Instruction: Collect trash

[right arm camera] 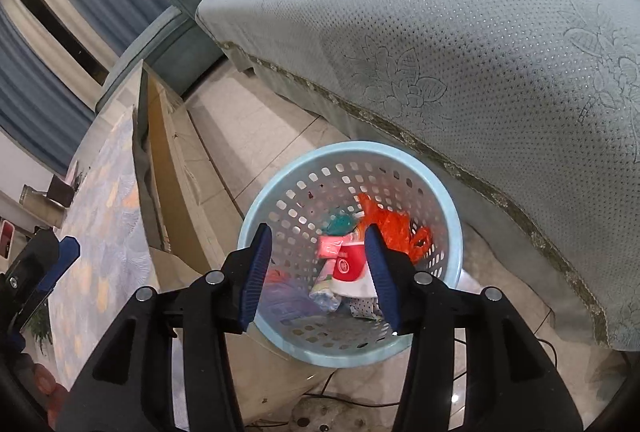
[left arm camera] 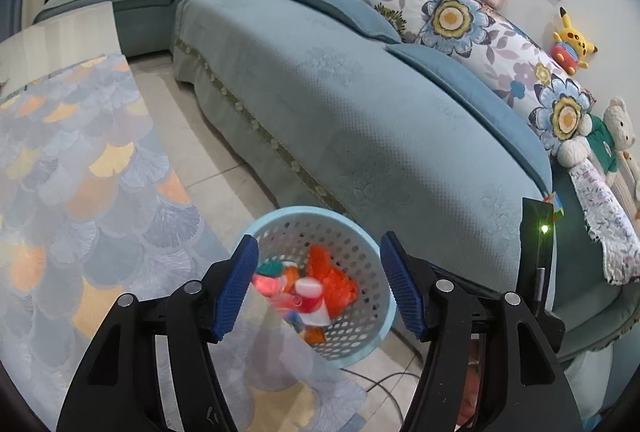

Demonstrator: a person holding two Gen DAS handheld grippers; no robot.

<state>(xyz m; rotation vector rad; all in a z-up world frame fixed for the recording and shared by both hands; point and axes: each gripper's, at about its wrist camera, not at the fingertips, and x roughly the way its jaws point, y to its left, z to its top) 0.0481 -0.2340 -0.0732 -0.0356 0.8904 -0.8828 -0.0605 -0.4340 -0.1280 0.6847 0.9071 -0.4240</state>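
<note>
A light blue perforated trash basket (left arm camera: 360, 252) stands on the floor between the table and the sofa; it also shows in the right wrist view (right arm camera: 448, 207). It holds trash: an orange plastic bag (left arm camera: 332, 280) (right arm camera: 394, 224), a red-and-white paper cup (right arm camera: 350, 268), a pink wrapper (right arm camera: 330, 246) and other scraps. My left gripper (left arm camera: 318, 282) is open and empty above the basket. My right gripper (right arm camera: 318, 272) is open and empty just over the basket's mouth. The left gripper's blue pad shows at the left edge of the right wrist view (right arm camera: 64, 256).
A table with a fan-patterned cloth (left arm camera: 80, 171) lies to the left. A teal-covered sofa (left arm camera: 360, 103) with floral cushions and plush toys stands right behind the basket. Cables (left arm camera: 384, 380) run on the tiled floor near the basket.
</note>
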